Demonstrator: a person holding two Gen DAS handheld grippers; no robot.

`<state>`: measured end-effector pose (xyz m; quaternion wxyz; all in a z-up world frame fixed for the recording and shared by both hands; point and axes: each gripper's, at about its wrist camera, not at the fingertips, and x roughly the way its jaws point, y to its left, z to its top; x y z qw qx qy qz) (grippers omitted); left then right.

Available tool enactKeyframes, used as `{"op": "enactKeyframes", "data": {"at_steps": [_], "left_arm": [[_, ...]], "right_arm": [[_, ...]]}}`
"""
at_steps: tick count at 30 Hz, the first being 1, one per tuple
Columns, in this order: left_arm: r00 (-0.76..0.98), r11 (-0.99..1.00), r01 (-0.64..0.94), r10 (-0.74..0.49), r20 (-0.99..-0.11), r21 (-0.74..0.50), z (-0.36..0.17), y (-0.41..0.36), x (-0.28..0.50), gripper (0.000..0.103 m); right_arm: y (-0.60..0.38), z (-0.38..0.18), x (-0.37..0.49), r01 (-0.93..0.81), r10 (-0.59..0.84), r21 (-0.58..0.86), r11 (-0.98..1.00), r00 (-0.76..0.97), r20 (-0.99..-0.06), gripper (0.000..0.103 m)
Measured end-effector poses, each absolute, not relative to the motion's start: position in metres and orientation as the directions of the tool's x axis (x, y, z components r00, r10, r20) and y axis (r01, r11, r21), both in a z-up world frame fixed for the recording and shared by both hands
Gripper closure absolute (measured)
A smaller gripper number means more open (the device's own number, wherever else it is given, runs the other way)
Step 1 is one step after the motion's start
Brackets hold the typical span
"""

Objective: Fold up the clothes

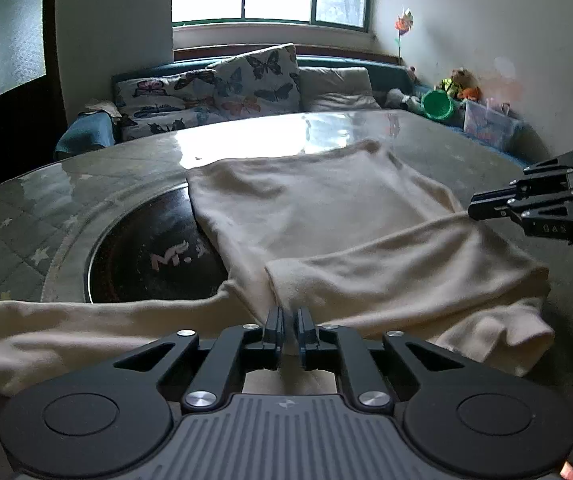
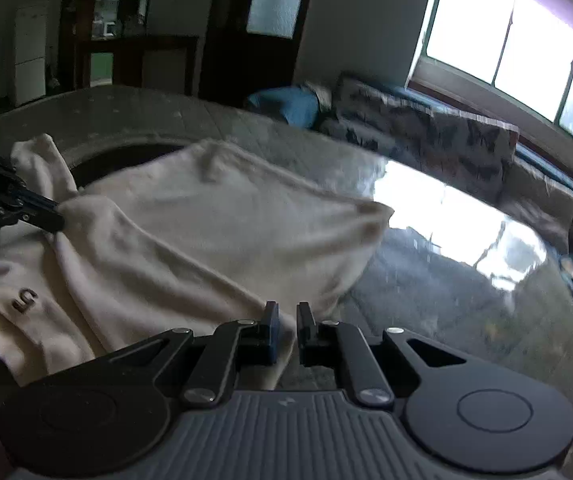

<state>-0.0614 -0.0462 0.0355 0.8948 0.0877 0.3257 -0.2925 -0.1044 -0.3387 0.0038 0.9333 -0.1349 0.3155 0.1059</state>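
A cream sweater point(image 1: 318, 216) lies spread on the glossy table point(image 1: 246, 136), one sleeve folded across its body and the other sleeve point(image 1: 66, 332) stretched to the left. My left gripper point(image 1: 290, 316) is shut on the cuff of the folded sleeve point(image 1: 286, 284). It also shows in the right wrist view point(image 2: 56, 216), pinching that cuff. My right gripper point(image 2: 287, 312) hovers over the sweater's edge point(image 2: 190, 240) with a narrow gap between its fingers and nothing held. It shows at the right of the left wrist view point(image 1: 476, 210), just off the sweater.
A dark round inset point(image 1: 154, 256) sits in the table under the sweater's left side. A sofa with butterfly cushions point(image 1: 246, 80) runs behind the table below the window. Toys and a green bowl point(image 1: 438, 104) stand at the back right. A dark door point(image 2: 254, 28) stands behind.
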Motion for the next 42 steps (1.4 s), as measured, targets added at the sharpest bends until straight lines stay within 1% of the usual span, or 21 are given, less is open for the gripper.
{"op": "enactKeyframes", "data": {"at_steps": [5,8,11,13,15,18,20,22,25,27,28,31,32,33,34,35,38,42], "left_arm": [[0.633,0.808,0.587,-0.5,-0.591,-0.054,0.046,-0.048,-0.063,0.091],[0.621,0.804,0.593,-0.483,-0.617,-0.033,0.039,-0.054,-0.061,0.091],[0.612,0.81,0.585,-0.466,-0.639,-0.03,0.031,-0.051,-0.06,0.09],[0.612,0.816,0.577,-0.463,-0.641,-0.038,0.03,-0.044,-0.062,0.086],[0.618,0.823,0.566,-0.464,-0.635,-0.051,0.032,-0.036,-0.065,0.085],[0.64,0.843,0.534,-0.451,-0.622,-0.062,0.037,-0.021,-0.07,0.084],[0.666,0.874,0.481,-0.419,-0.617,-0.075,0.038,-0.008,-0.07,0.084],[0.696,0.914,0.397,-0.363,-0.619,-0.089,0.039,0.01,-0.068,0.084],[0.736,0.96,0.256,-0.269,-0.622,-0.112,0.038,0.041,-0.063,0.083],[0.759,0.979,0.162,-0.203,-0.618,-0.123,0.039,0.061,-0.061,0.081],[0.775,0.986,0.113,-0.163,-0.611,-0.119,0.04,0.07,-0.06,0.078],[0.798,0.996,-0.004,-0.048,-0.6,-0.086,0.043,0.089,-0.052,0.071],[0.798,0.996,-0.034,-0.022,-0.602,-0.082,0.043,0.094,-0.047,0.065],[0.794,0.994,-0.069,0.006,-0.608,-0.081,0.042,0.099,-0.041,0.062],[0.791,0.993,-0.093,0.028,-0.612,-0.075,0.041,0.101,-0.036,0.058],[0.787,0.991,-0.116,0.049,-0.615,-0.069,0.041,0.104,-0.031,0.057],[0.777,0.986,-0.156,0.084,-0.624,-0.061,0.038,0.108,-0.017,0.056],[0.754,0.983,-0.17,0.083,-0.651,-0.073,0.031,0.111,-0.003,0.058]], "right_arm": [[-0.32,0.007,-0.103,-0.366,0.201,-0.144,0.919,0.751,-0.629,0.092],[-0.298,0.004,-0.1,-0.439,0.286,-0.088,0.894,0.712,-0.642,0.092],[-0.274,-0.004,-0.099,-0.511,0.341,-0.078,0.856,0.672,-0.658,0.089],[-0.261,-0.009,-0.1,-0.551,0.358,-0.088,0.83,0.646,-0.674,0.089],[-0.251,-0.011,-0.101,-0.58,0.362,-0.115,0.806,0.637,-0.68,0.089],[-0.247,-0.002,-0.091,-0.585,0.396,-0.072,0.808,0.631,-0.667,0.089],[-0.24,0.001,-0.081,-0.581,0.405,-0.065,0.812,0.64,-0.653,0.088],[-0.233,-0.001,-0.074,-0.586,0.413,-0.06,0.808,0.637,-0.651,0.085],[-0.221,-0.012,-0.062,-0.611,0.431,-0.031,0.791,0.594,-0.679,0.084],[-0.215,-0.016,-0.061,-0.622,0.429,-0.044,0.782,0.587,-0.686,0.084],[-0.213,-0.016,-0.063,-0.627,0.427,-0.059,0.777,0.593,-0.683,0.084],[-0.216,-0.011,-0.066,-0.627,0.441,-0.04,0.778,0.59,-0.677,0.081],[-0.217,-0.009,-0.067,-0.626,0.441,-0.04,0.779,0.592,-0.675,0.081],[-0.217,-0.007,-0.069,-0.623,0.439,-0.046,0.781,0.599,-0.67,0.08],[-0.218,-0.005,-0.071,-0.622,0.44,-0.047,0.781,0.603,-0.666,0.079],[-0.219,-0.004,-0.073,-0.622,0.442,-0.046,0.781,0.604,-0.663,0.078],[-0.222,0.001,-0.08,-0.622,0.442,-0.055,0.781,0.614,-0.654,0.075],[-0.229,0.007,-0.087,-0.619,0.446,-0.054,0.784,0.622,-0.644,0.074]]}}
